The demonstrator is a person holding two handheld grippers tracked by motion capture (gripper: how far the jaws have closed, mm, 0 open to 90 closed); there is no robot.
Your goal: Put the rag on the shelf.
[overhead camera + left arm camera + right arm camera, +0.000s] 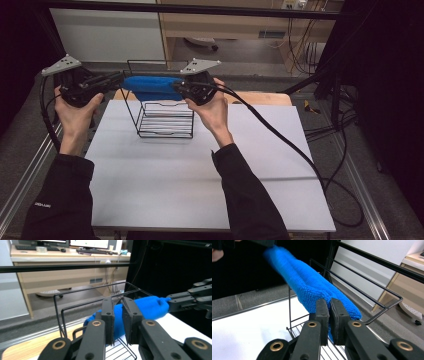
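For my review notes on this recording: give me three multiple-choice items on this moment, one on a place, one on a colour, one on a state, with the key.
1. Where is the cloth?
A. Stretched between the two grippers above the wire rack
B. Flat on the white table top
C. On the floor

2. What colour is the cloth?
A. Red
B. Blue
C. Yellow

3. How is the right gripper?
A. Wide open, nothing in it
B. Lying on the table
C. Shut on one end of the cloth

Key: 1 A, the high view shows it spanning from the left gripper to the right one over the rack. 2 B, it is bright blue in every view. 3 C, the right gripper view shows its jaws pinching the cloth's end.
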